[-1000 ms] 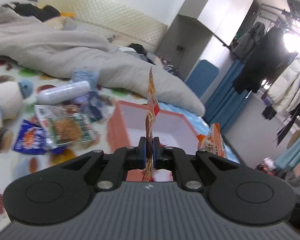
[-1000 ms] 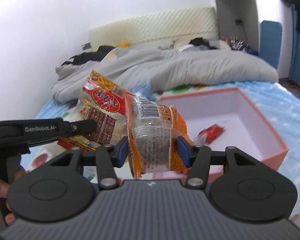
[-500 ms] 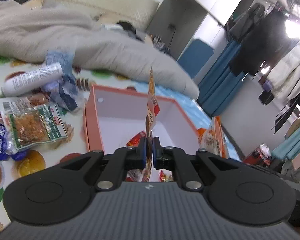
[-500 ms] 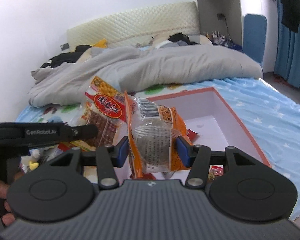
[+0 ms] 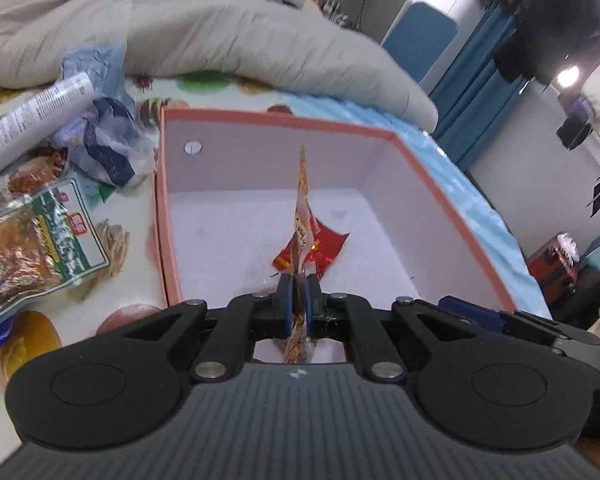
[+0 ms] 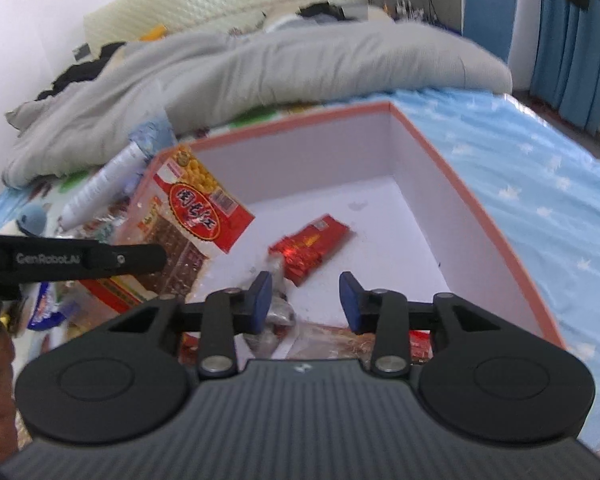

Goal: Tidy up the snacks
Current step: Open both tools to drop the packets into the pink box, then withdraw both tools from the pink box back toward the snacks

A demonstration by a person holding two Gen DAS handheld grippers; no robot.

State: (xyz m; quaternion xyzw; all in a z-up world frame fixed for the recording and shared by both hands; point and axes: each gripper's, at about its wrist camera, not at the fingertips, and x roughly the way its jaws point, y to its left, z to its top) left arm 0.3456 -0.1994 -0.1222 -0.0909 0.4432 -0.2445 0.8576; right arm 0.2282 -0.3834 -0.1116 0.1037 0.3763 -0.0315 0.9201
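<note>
Between my left tongs (image 5: 299, 296): flat red-and-yellow plastic snack packet (image 6: 196, 216), clamped by its edge, hanging over the pink-rimmed white cardboard box (image 5: 452, 216). On its floor: red foil sachet (image 6: 310, 248). My right tongs (image 6: 304, 300): spread wide, empty. Risk: thin pinch slips; packet falls onto the bed.

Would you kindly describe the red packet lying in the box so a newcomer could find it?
On the bed sits an open orange-walled box with a white interior. The red foil packet lies flat on its floor near the middle, the only shiny all-red wrapper lying loose there.
</note>
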